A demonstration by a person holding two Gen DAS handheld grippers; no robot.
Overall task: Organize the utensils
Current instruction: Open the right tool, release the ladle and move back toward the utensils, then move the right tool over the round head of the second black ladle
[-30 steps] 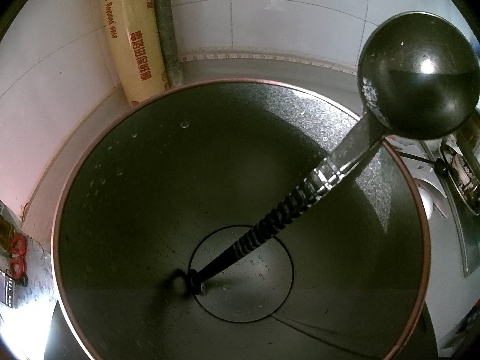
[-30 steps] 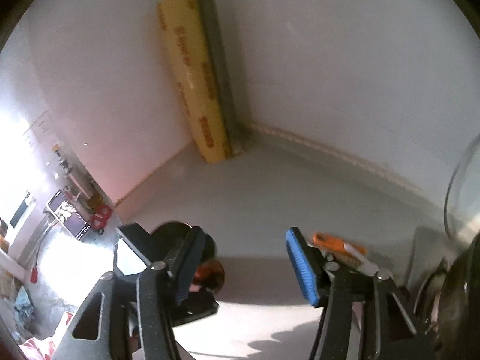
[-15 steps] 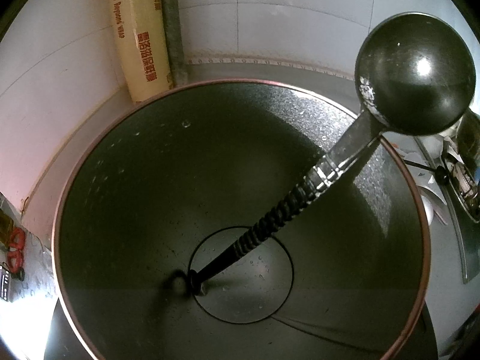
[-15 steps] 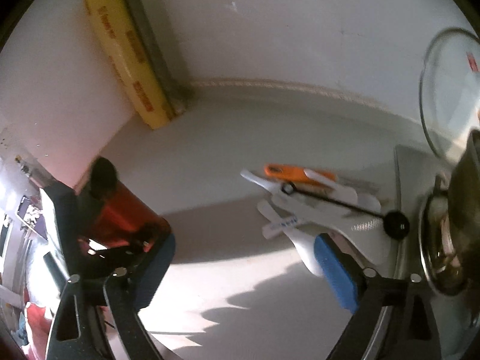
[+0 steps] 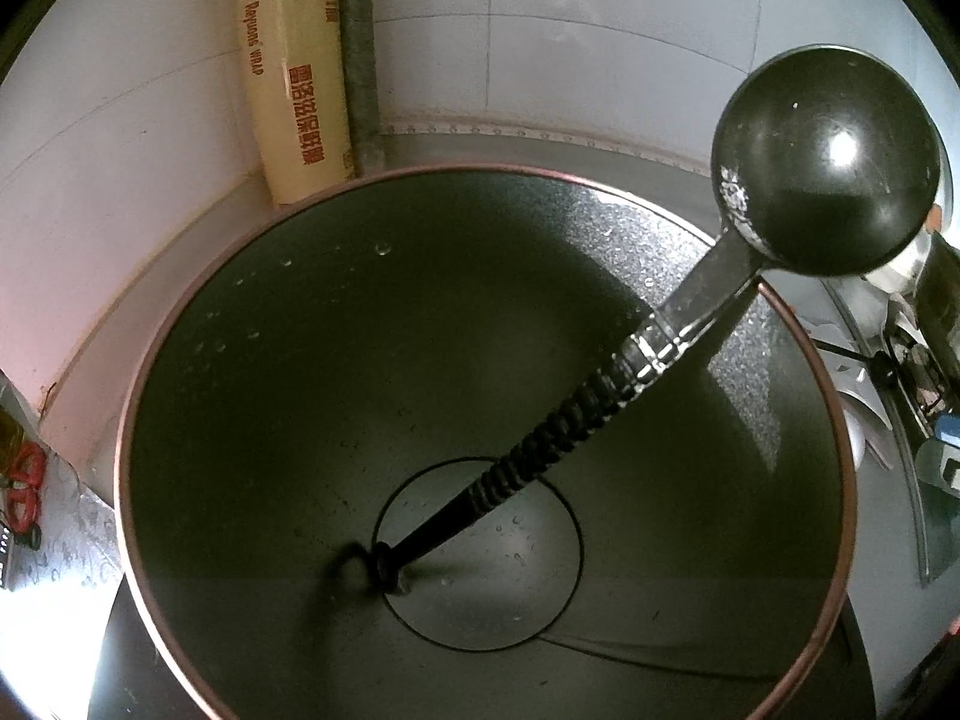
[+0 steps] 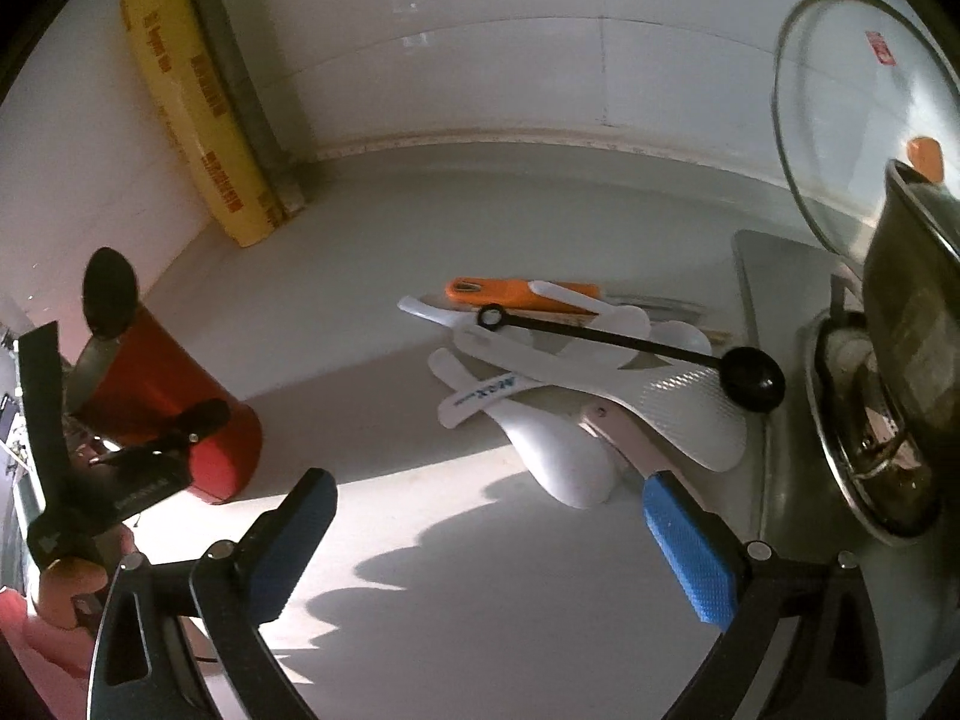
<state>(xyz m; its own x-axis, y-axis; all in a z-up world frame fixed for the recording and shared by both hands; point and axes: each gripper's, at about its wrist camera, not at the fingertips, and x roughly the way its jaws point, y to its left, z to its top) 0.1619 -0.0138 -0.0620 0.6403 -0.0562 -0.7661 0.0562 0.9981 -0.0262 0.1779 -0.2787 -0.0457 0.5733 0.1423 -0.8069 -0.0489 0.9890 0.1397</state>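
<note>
A red utensil holder (image 6: 198,414) stands at the counter's left, and my left gripper (image 6: 120,372) is shut on it, black fingers on either side. The left wrist view looks straight into the holder (image 5: 300,390); no fingers show there. A metal ladle (image 5: 822,162) leans inside, handle down, bowl above the rim (image 6: 111,294). My right gripper (image 6: 486,480) hangs low over the counter, its blue-padded jaws opening, nothing between them. Just beyond it lies a pile of white paddles and spoons (image 6: 600,396), with an orange-handled tool (image 6: 510,291) and a black measuring spoon (image 6: 750,384).
A yellow wrap box (image 6: 198,120) leans in the wall corner beside a grey pipe (image 5: 360,60). At the right a glass lid (image 6: 852,108) rests against the wall behind a steel pot (image 6: 912,300) on a stove. Red scissors (image 5: 24,480) lie far left.
My right gripper has come down toward the counter and swung right, its jaws spreading wider; the utensil pile has come into view. The left view is almost unchanged.
</note>
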